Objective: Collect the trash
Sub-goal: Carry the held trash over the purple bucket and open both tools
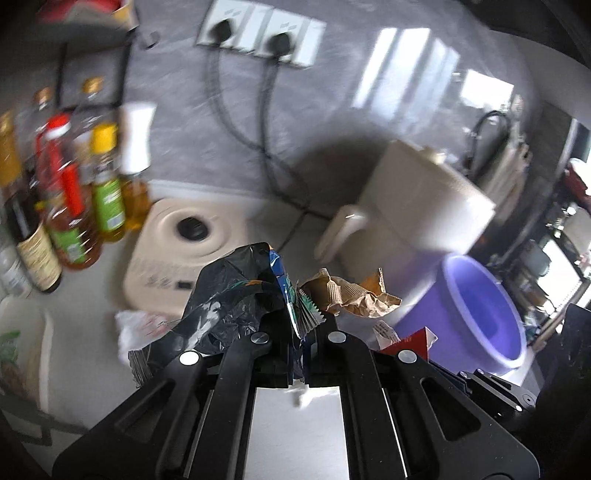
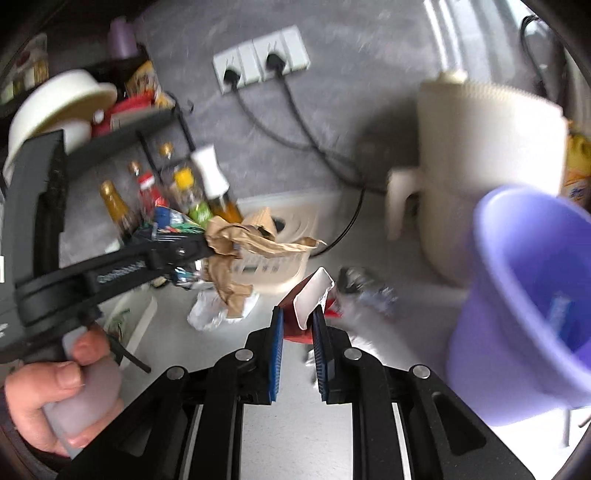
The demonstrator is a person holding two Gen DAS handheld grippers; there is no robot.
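My left gripper [image 1: 304,325] is shut on a bundle of trash: a blue and green foil wrapper [image 1: 291,299], a black plastic bag [image 1: 225,291] and crumpled brown paper [image 1: 354,295]. It also shows in the right wrist view [image 2: 207,242], held above the counter with the brown paper [image 2: 236,251] hanging from it. My right gripper [image 2: 298,325] is shut on a red and white carton [image 2: 308,295]. A purple bucket [image 2: 524,295] stands at the right, with a blue scrap inside; it also shows in the left wrist view [image 1: 476,310].
A white crumpled wrapper [image 2: 210,312] and a foil scrap [image 2: 369,288] lie on the counter. Oil and sauce bottles [image 1: 70,192] stand at the left. A beige scale [image 1: 184,243] and a cream appliance [image 2: 480,166] sit by the wall with sockets [image 1: 258,33].
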